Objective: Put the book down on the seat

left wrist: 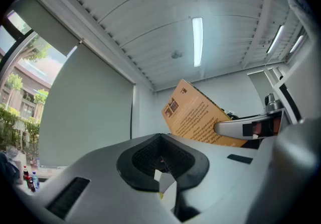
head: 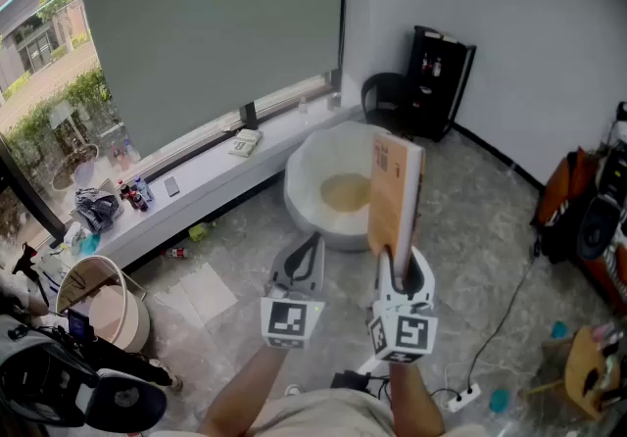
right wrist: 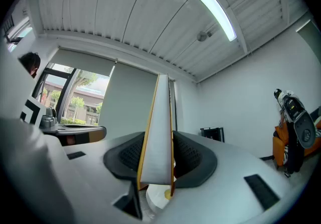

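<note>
Your right gripper [right wrist: 156, 160] is clenched on the thin orange-covered book [head: 395, 192]. The book stands edge-on between the two dark ribbed pads, and both pads press against its covers. The jaws grip it at its lower end, so it rises upright from them with the white page block facing you. In the left gripper view the same book shows tilted, its printed orange cover in full sight, with one of the right gripper's jaws lying across its lower corner.

Your left gripper [left wrist: 161, 163] has its jaws drawn together. Nothing sits between its pads, and it touches nothing. It hangs just beside the right gripper, on the floor side of the seat.

The book is up in the air, not lying on anything. In the head view it overlaps the right rim of the round white tub-shaped seat [head: 304, 170], which stands on the grey stone floor [head: 490, 219] below the window ledge [head: 211, 170]. Inside the seat's hollow lies a flat yellowish cushion [head: 345, 192].

Well apart, at the lower left, stands a round tan bucket [head: 73, 280]. Its inside looks pale, and you cannot tell what it holds. A few small bottles [head: 132, 195] stand on the ledge.
</note>
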Motion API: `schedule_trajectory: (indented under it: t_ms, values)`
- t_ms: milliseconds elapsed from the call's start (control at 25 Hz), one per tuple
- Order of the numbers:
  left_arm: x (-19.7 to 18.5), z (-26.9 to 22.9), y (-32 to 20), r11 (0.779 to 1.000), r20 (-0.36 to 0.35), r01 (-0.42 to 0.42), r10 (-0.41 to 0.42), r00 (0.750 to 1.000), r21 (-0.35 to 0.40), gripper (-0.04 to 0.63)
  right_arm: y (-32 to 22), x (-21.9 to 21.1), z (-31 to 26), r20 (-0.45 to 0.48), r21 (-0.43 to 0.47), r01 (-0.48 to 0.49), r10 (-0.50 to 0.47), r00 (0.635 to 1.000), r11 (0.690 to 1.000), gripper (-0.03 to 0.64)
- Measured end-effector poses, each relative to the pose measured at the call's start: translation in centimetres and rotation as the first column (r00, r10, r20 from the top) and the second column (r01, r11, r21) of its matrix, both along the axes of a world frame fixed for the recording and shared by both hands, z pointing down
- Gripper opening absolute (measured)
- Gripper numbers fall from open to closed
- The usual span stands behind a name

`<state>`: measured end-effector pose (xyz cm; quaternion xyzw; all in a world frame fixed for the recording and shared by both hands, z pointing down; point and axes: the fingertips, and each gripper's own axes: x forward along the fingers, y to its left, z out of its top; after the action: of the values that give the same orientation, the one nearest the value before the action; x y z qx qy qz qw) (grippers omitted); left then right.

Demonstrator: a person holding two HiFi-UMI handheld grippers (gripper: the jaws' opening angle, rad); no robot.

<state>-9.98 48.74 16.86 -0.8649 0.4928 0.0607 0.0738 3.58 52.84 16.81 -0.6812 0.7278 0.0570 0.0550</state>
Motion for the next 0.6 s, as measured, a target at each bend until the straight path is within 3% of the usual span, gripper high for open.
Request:
schedule_trajectory:
  t_ms: [600]
  values:
    - [1.6,-0.3,-0.1,1.000,0.033,-0.001,0.001,0.999,0.013,0.006,-0.5,1.2,0.1,0.023,0.006,0.018,-0.018,1.000,1.000,0.152]
